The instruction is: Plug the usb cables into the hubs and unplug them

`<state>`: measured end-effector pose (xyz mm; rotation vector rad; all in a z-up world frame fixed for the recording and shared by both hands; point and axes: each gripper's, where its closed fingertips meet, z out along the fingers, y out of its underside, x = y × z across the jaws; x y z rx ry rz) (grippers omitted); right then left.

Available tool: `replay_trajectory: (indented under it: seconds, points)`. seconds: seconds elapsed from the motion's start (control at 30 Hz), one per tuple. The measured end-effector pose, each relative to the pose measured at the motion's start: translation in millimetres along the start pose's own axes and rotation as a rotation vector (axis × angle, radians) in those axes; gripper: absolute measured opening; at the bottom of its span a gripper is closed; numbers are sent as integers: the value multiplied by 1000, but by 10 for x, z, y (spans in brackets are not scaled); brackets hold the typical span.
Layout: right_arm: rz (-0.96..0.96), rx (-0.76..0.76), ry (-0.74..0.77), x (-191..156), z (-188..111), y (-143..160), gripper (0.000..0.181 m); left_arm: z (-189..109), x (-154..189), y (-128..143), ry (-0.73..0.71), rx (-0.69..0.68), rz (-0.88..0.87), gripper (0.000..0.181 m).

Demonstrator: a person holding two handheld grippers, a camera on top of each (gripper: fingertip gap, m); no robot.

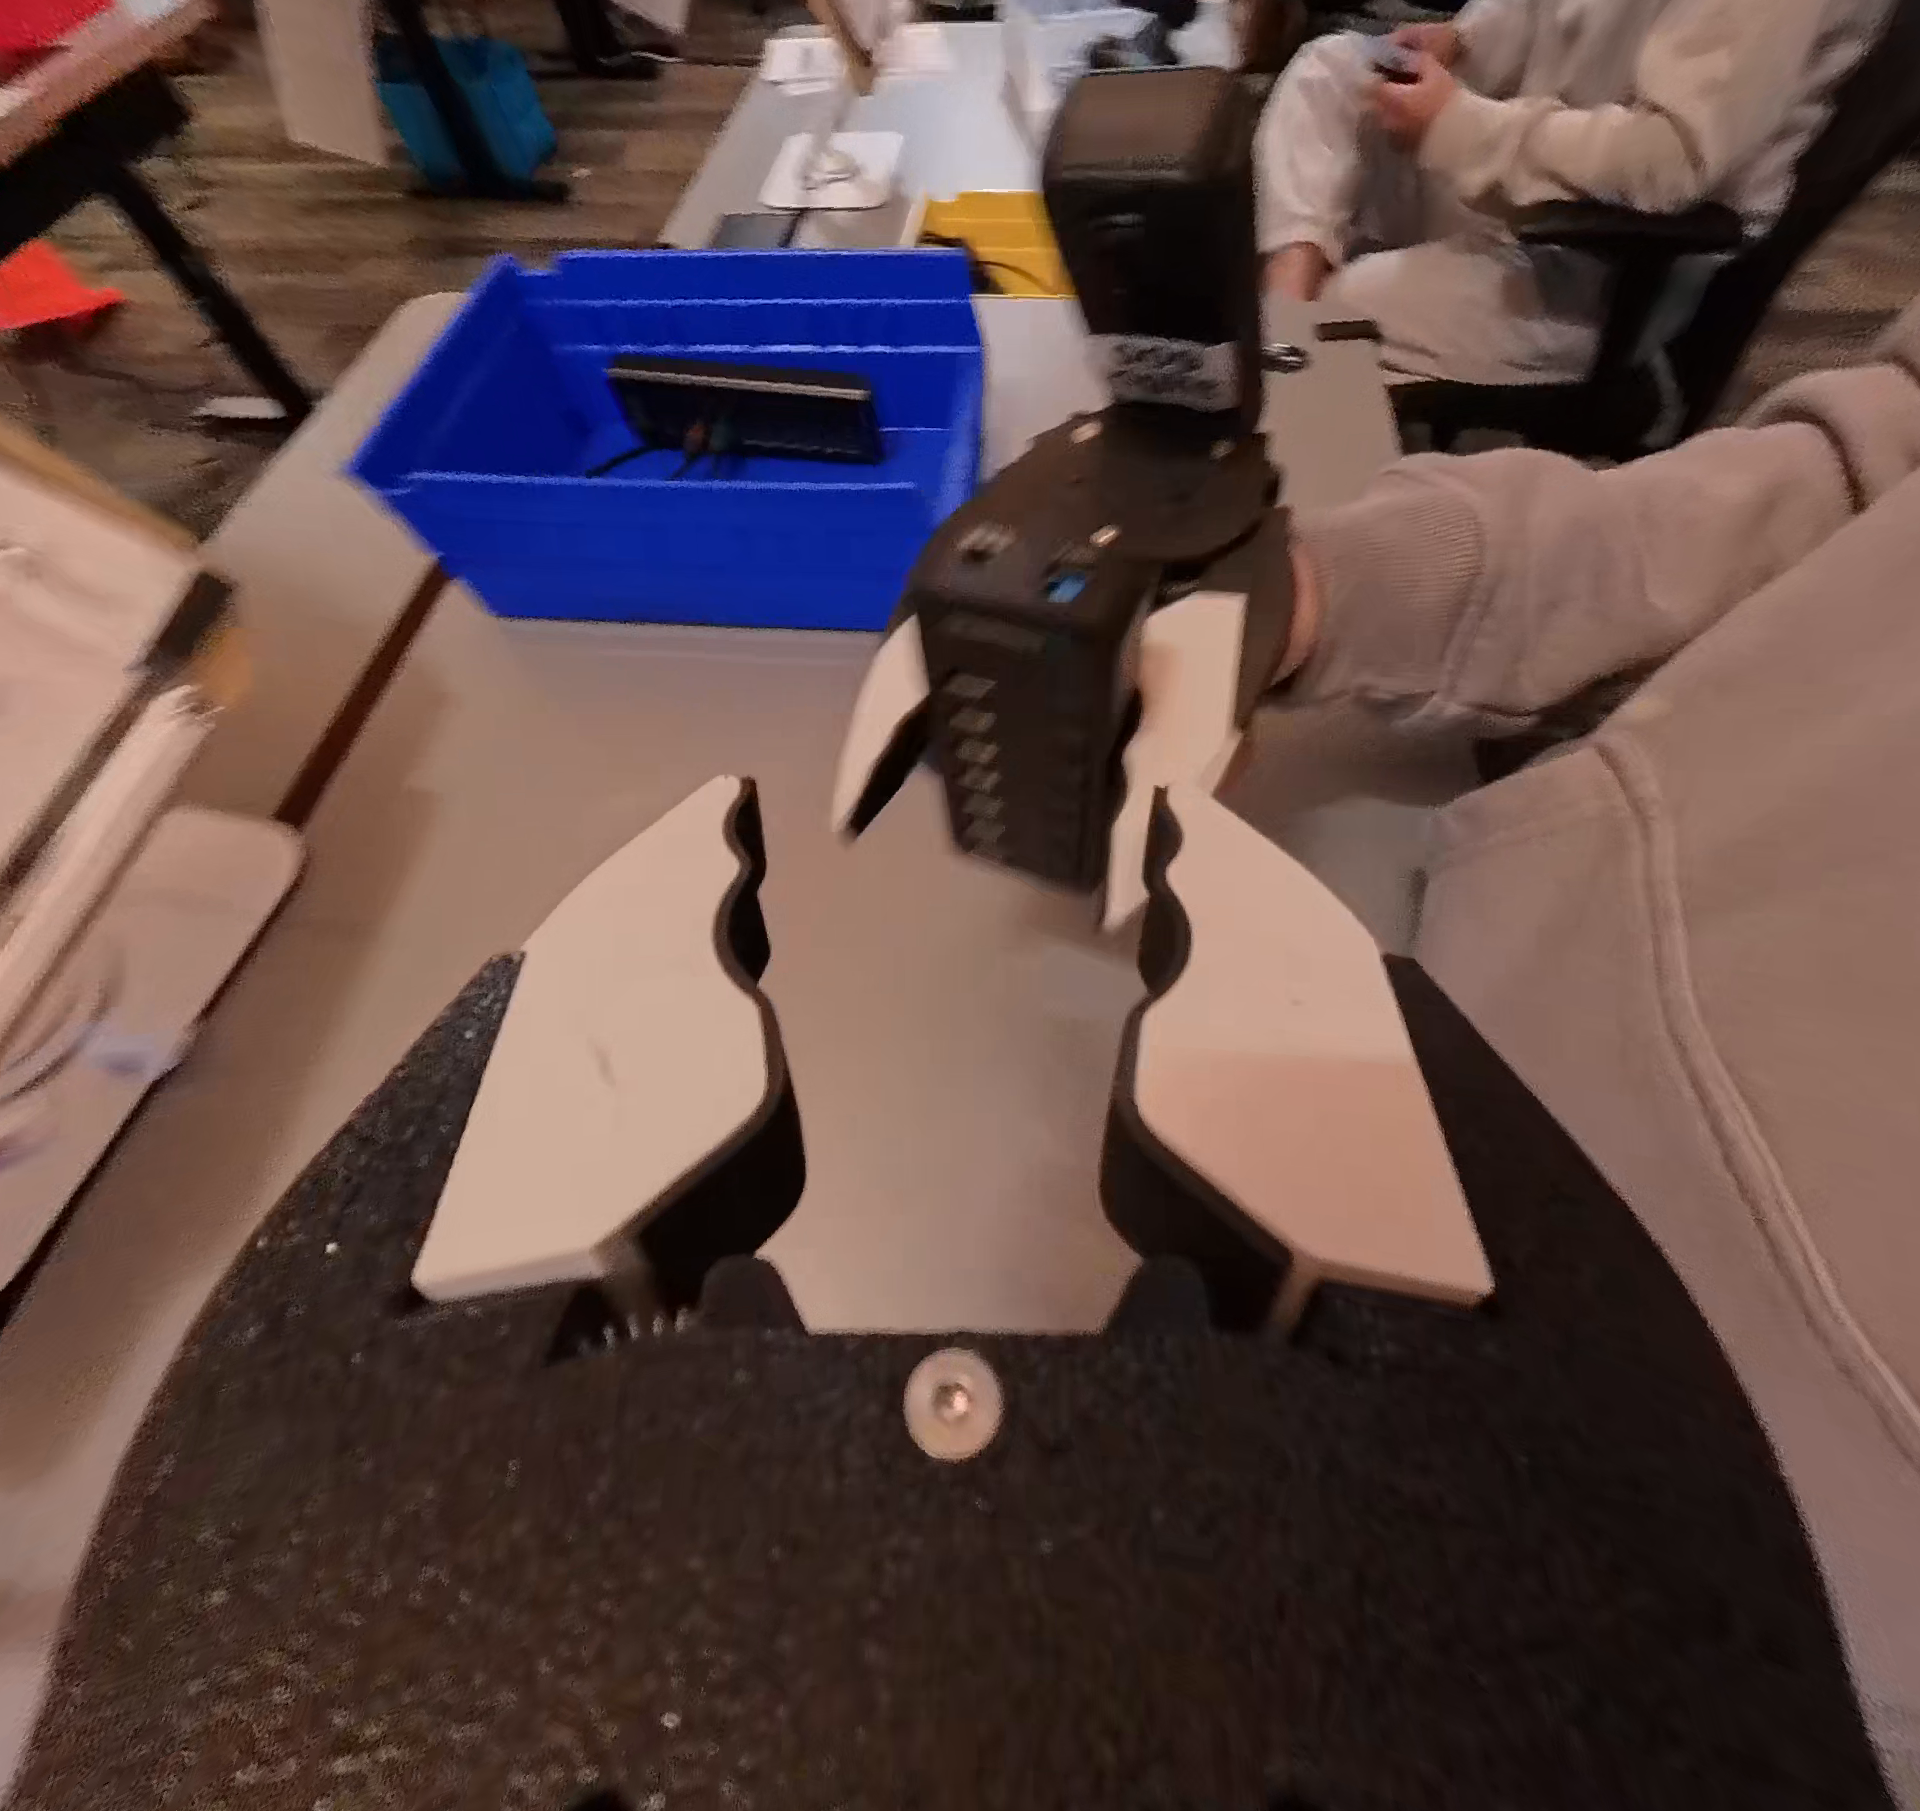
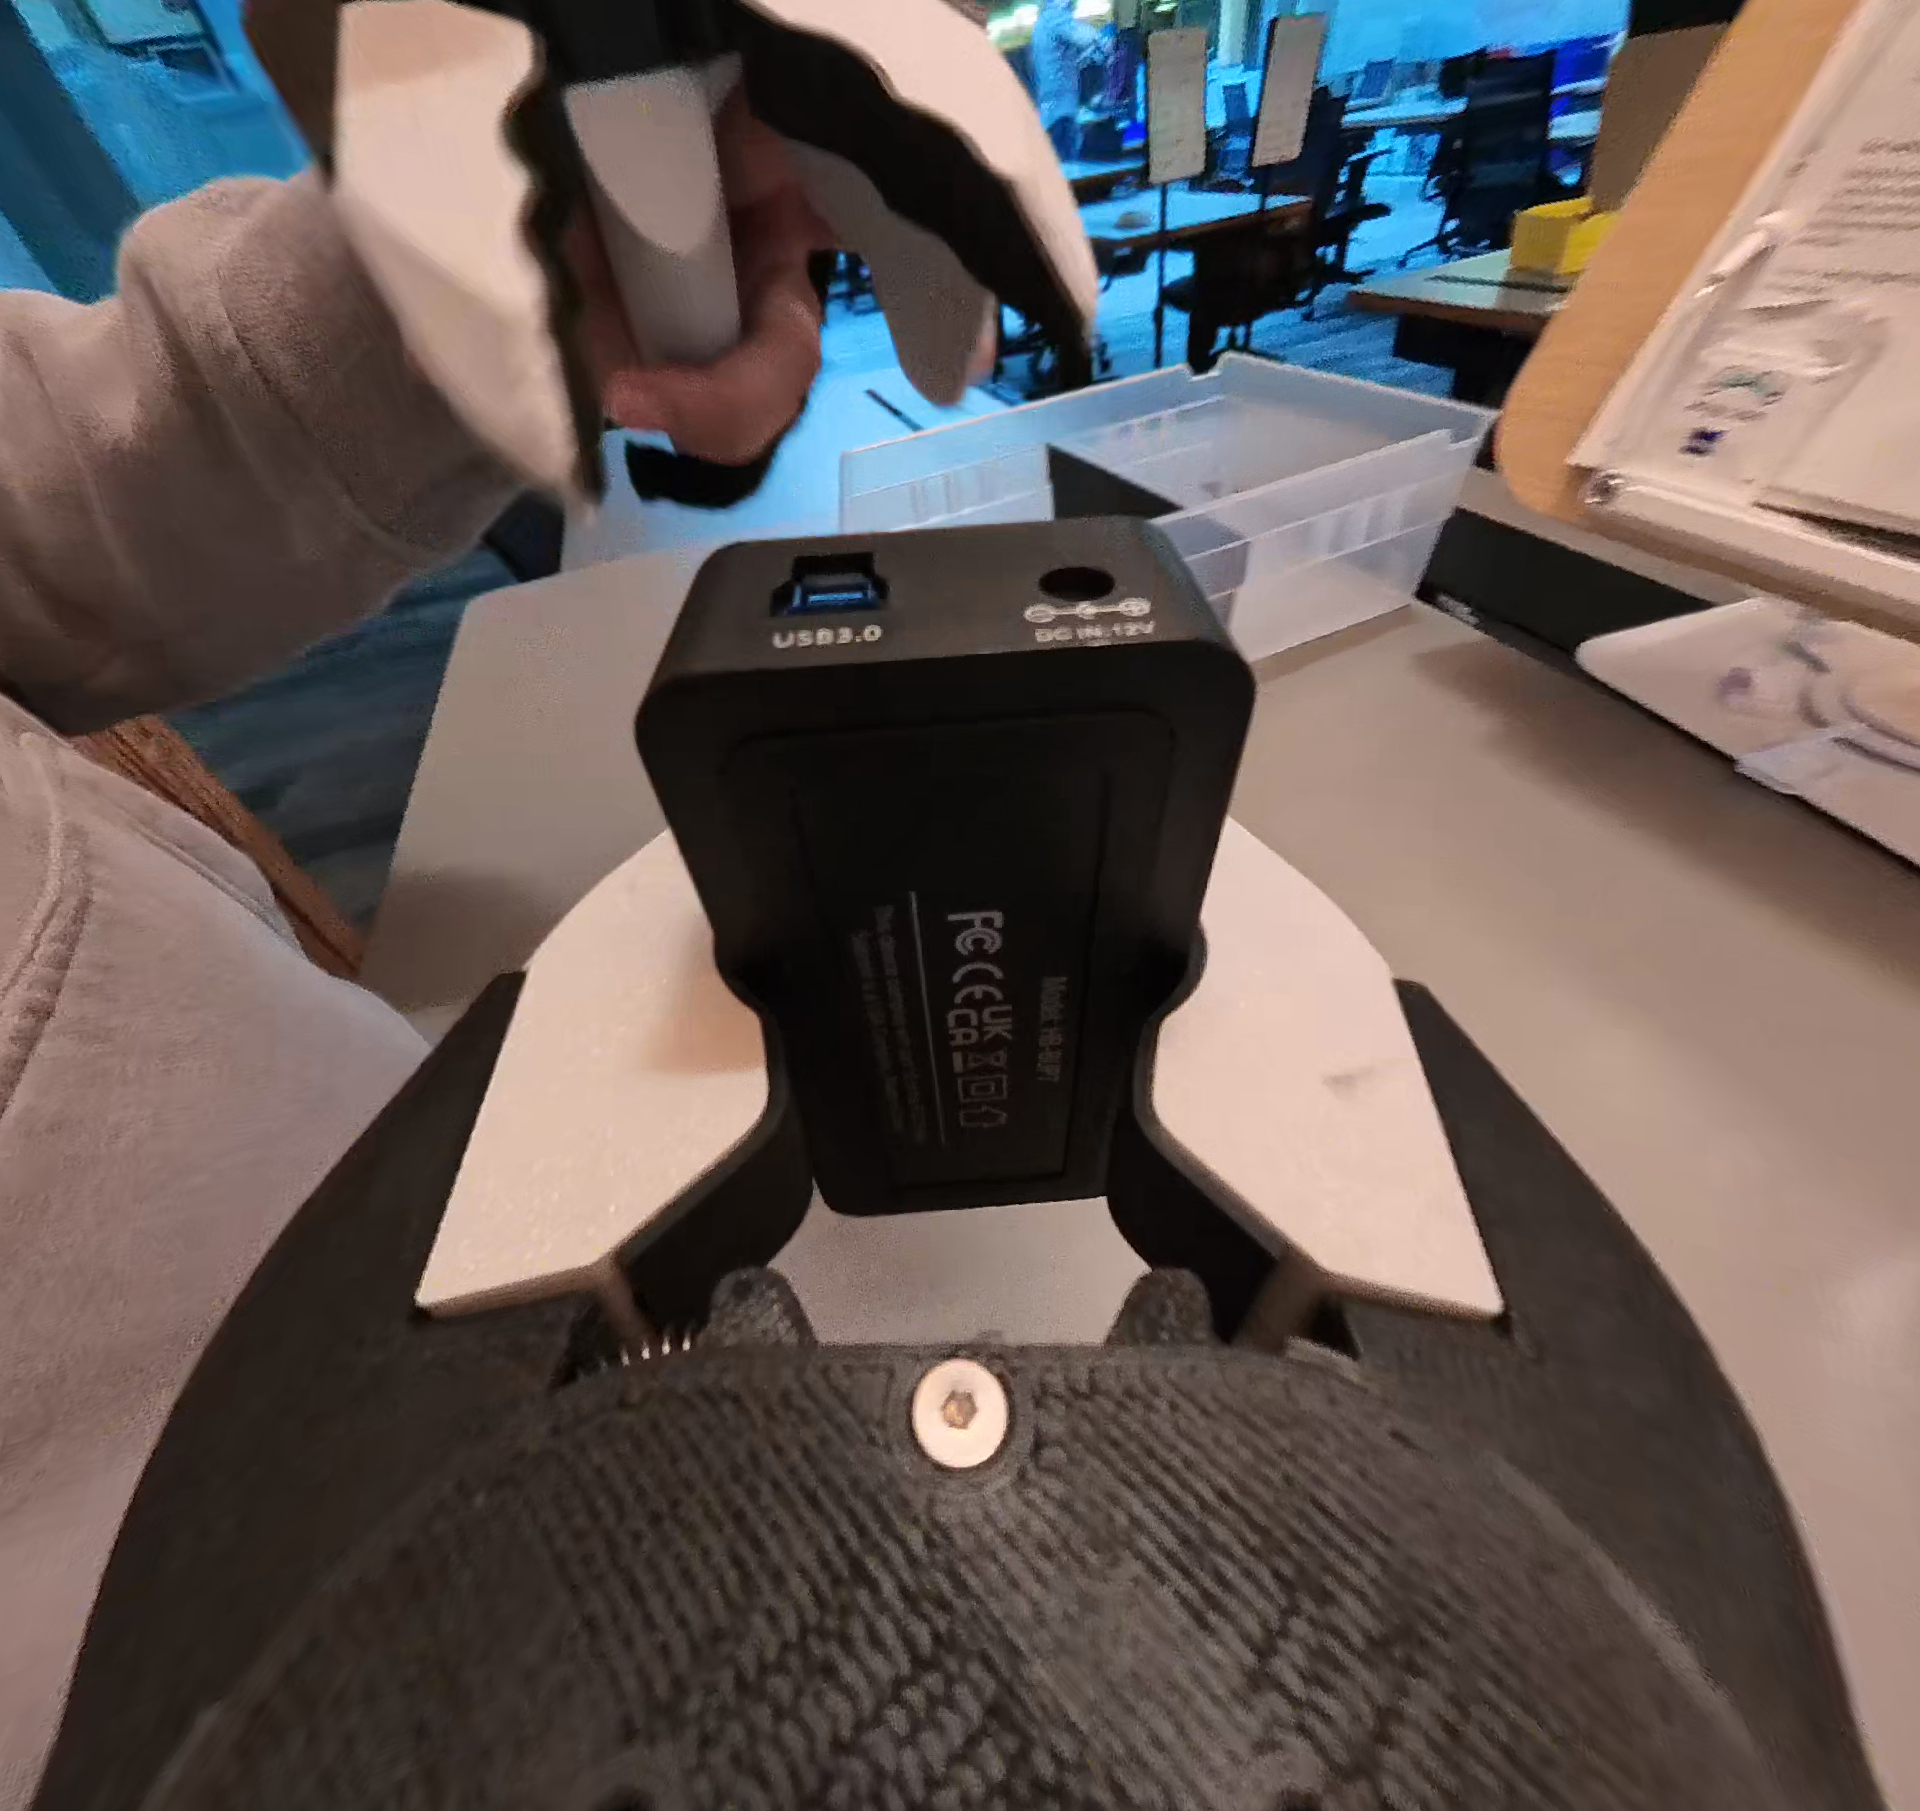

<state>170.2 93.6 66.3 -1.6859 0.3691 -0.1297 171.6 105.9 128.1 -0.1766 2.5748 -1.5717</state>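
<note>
My right gripper is shut on a black USB hub and holds it above the grey table. The hub's labelled underside faces the camera, and its end with a blue port and a round socket points away. In the left wrist view the hub shows a row of several ports, held in the right gripper just ahead and to the right. My left gripper is open and empty; in the right wrist view it hangs open above and beyond the hub. No cable is in either gripper.
A blue bin stands ahead on the table with another black hub and dark cables inside. A yellow bin lies behind it. A clear plastic bin and a board with papers are on the right. A person sits at the back right.
</note>
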Motion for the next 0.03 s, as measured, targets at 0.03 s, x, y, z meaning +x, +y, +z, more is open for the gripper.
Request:
replay_trajectory:
  seconds: [0.03]
  points:
    - [-3, 8, 6, 27, -80, -10, 73, -170, -162, 54, -65, -19, -19, 65]
